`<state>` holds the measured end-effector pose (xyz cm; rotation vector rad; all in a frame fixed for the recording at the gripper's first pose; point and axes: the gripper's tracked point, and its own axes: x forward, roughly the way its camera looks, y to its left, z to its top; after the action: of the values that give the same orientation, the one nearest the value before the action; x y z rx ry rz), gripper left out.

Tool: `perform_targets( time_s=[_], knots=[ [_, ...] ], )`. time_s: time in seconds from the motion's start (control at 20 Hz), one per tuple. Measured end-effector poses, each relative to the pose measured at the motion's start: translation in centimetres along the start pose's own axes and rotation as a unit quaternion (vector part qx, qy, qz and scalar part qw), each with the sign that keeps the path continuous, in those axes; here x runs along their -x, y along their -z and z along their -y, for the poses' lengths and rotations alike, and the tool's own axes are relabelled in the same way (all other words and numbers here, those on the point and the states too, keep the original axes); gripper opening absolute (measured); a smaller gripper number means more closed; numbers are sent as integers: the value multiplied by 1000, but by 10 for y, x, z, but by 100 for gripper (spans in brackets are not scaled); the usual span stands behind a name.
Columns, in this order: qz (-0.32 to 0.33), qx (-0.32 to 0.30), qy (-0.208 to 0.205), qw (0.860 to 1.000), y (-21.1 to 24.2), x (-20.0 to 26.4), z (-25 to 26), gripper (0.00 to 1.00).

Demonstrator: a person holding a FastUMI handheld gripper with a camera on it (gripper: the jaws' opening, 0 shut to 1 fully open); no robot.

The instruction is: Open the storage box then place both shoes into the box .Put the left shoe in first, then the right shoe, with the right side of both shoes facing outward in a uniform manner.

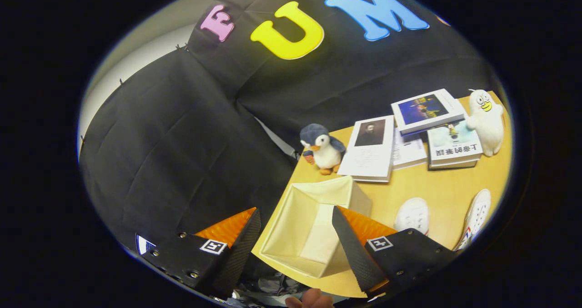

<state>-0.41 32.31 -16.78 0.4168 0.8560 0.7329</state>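
Seen from above and at a tilt, the gripper hangs over the near corner of a light wooden table, its two fingers spread wide apart and grasping nothing. Between them sits the storage box, a cream fabric cube with its top open and its inside bare; the right finger overlaps the box's right wall, though whether it touches cannot be told. At about three o'clock from the box, just beyond the right finger, one white shoe rests on the table with its toe toward the camera. Farther out in the same direction a second white shoe lies on its side, its dotted sole showing. At twelve o'clock from the box stands a small plush penguin, grey and white with orange feet. At about one o'clock lie several books, some stacked, and beyond them at two o'clock stands a white plush figure with a yellow beak. At six o'clock, under the table edge, a fingertip of a person peeks in.
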Motion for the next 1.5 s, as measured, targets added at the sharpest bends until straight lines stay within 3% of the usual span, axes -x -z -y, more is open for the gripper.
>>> perform_targets(
  time_s=[0.25,0.55,0.75,1.0,1.5],
  knots=[
    [12,7,82,997,8,29,79,96],
    [-35,8,148,988,50,35,148,96],
    [-81,-7,172,982,85,26,181,93],
    [-147,30,196,969,124,5,217,83],
    [-250,92,239,934,157,-27,263,81]
  ],
)
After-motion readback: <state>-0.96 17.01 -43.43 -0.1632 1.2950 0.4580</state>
